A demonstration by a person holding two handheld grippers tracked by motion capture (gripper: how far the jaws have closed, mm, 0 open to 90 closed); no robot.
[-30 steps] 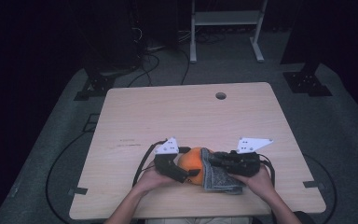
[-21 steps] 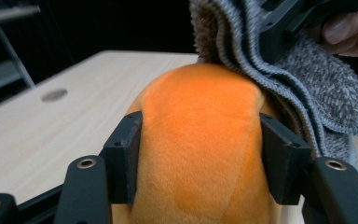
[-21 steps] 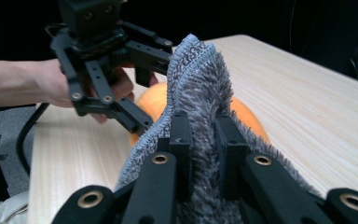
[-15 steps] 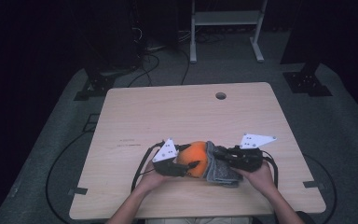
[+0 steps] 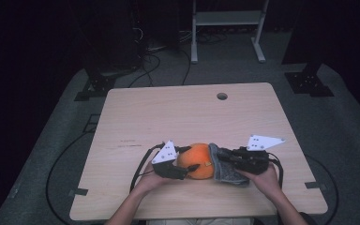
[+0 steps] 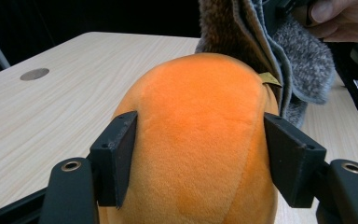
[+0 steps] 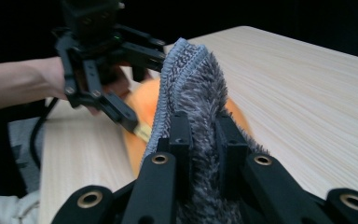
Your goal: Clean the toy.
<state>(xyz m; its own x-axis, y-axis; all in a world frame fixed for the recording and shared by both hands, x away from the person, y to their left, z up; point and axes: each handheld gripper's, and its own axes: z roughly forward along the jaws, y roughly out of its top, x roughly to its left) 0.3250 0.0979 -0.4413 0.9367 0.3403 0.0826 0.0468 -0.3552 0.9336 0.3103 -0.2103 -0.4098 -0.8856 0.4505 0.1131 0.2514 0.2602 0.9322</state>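
Right now the left gripper point(image 6: 200, 158) clasps the round orange plush toy point(image 6: 200, 140) near the pale wooden surface's point(image 5: 178, 117) front edge, while the right gripper point(image 7: 200, 140), pinched shut on the grey fuzzy cloth point(image 7: 191, 88), holds it against the toy's right side.

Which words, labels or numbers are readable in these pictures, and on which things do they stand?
None can be read.
Small yellow tag on the round orange plush toy: no legible print.
Faint dark marks on the light wooden table: too small to read.
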